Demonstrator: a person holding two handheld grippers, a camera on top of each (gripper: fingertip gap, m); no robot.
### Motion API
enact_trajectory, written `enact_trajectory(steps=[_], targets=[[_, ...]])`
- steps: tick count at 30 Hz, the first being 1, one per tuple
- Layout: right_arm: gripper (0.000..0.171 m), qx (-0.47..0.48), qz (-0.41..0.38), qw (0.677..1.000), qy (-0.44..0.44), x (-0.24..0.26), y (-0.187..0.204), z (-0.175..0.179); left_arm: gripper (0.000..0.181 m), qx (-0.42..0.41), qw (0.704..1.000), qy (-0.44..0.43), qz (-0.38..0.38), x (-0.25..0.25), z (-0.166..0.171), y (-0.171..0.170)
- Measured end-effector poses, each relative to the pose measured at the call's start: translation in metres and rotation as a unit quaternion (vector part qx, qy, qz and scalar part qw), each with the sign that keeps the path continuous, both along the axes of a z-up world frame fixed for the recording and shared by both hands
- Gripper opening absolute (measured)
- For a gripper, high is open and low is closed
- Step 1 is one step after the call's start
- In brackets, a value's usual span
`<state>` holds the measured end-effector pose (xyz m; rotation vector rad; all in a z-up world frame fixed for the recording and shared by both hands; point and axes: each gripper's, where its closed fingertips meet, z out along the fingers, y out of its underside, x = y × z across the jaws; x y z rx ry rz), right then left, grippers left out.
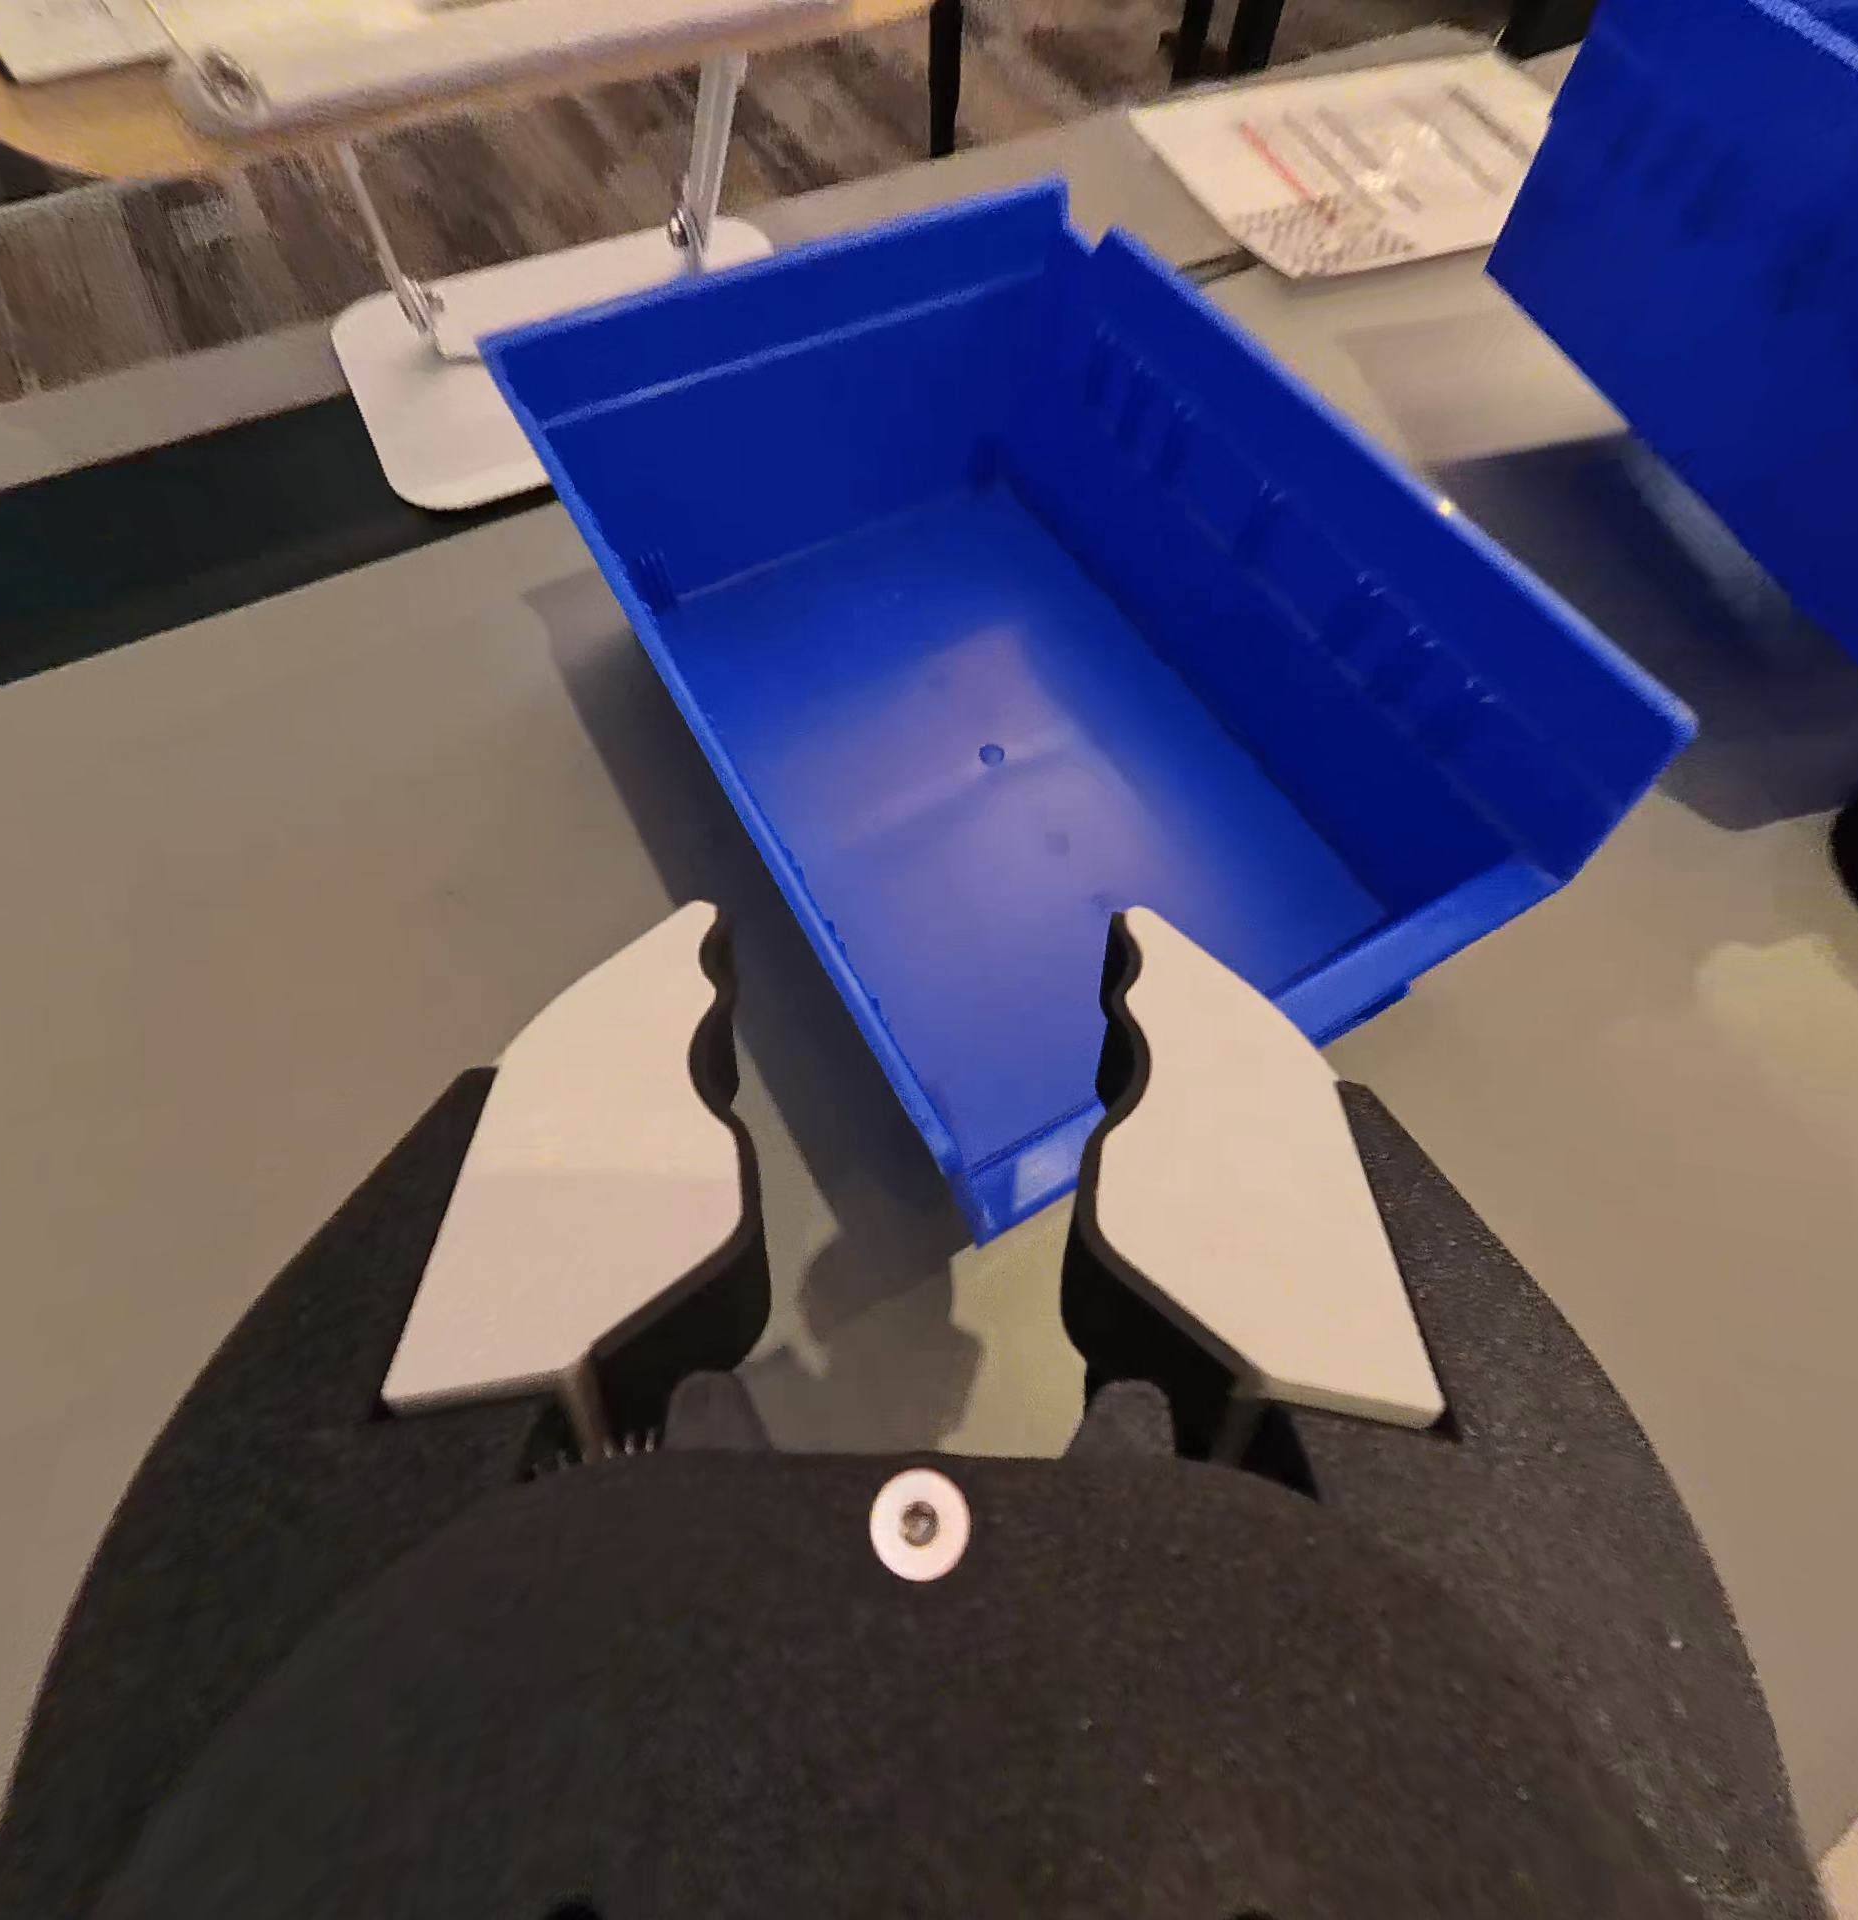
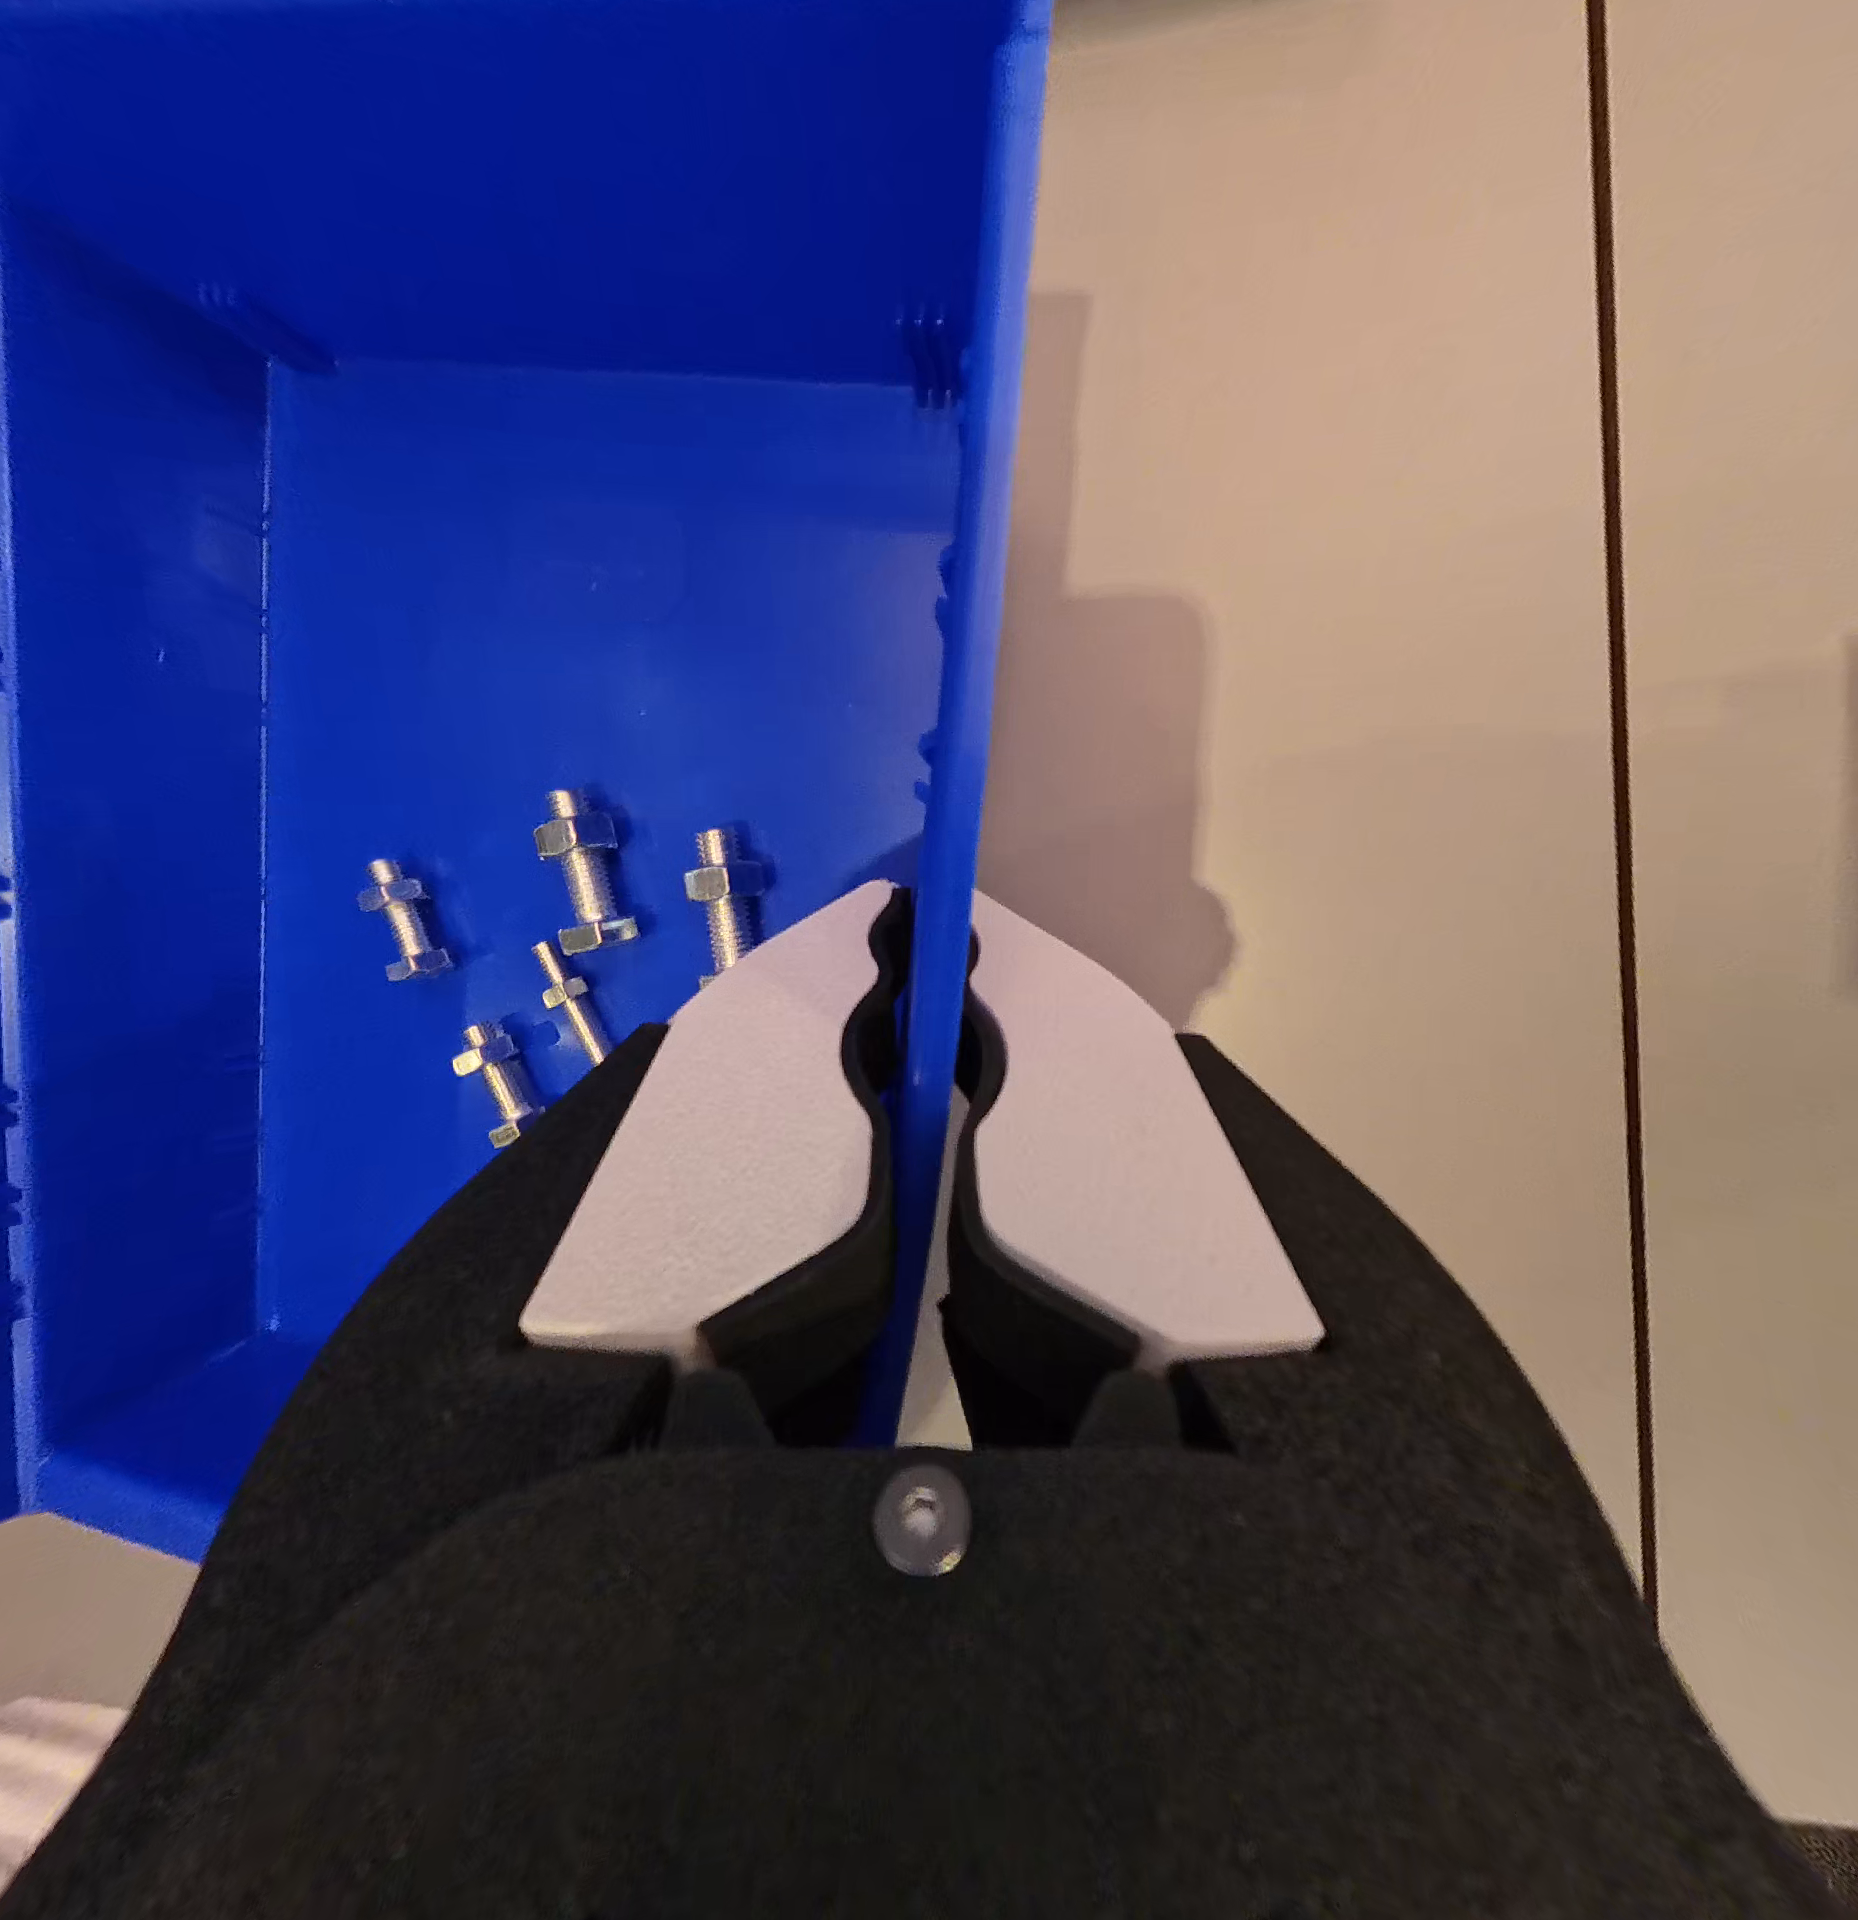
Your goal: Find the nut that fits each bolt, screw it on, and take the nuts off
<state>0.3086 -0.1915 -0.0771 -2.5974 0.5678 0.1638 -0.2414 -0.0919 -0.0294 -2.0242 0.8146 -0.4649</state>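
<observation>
**Bolts with nuts lie in the bin my right gripper holds**

Bolts (image 2: 582, 883), five that I can see, lie in a blue bin (image 2: 592, 520) in my right wrist view. Each has a nut (image 2: 574, 836) threaded on its shank. They sit close together on the bin's inner face, just left of my right gripper (image 2: 935, 914), and one is partly hidden behind the gripper's left finger. My right gripper is clamped on the bin's right side wall: one finger is inside the bin, the other outside, and the thin blue wall runs between them. Behind the bin is a pale wall.

In my left wrist view, my left gripper (image 1: 914, 914) is spread wide and holds nothing. It hovers over the near corner of a second blue bin (image 1: 1060, 665), which rests on a grey table (image 1: 229, 935) with its floor bare. Part of the held bin (image 1: 1735, 312) shows at the upper right, raised above the table. Beyond the second bin stands a white stand (image 1: 437, 416) with slim metal legs, and a sheet of paper (image 1: 1351, 156) lies farther back on the right.
</observation>
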Motion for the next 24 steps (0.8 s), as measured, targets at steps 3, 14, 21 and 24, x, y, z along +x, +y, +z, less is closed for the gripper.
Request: enact_trajectory(steps=[3,14,21,24], targets=[[0.005,0.002,0.005,1.000,0.008,-0.009,-0.002,0.015,0.067,0.014,1.000,-0.019,-0.002,-0.007,0.018,-0.001],[0.005,-0.001,0.047,0.999,-0.012,-0.070,0.030,0.100,0.067,0.046,0.998,0.018,0.050,-0.049,0.043,0.011],[0.006,0.003,0.103,0.994,-0.023,-0.134,0.073,0.135,0.065,0.037,0.996,0.018,0.077,-0.079,0.040,0.015],[0.006,0.006,0.126,0.992,-0.020,-0.161,0.089,0.138,0.062,0.038,0.995,0.033,0.087,-0.090,0.035,0.020]])
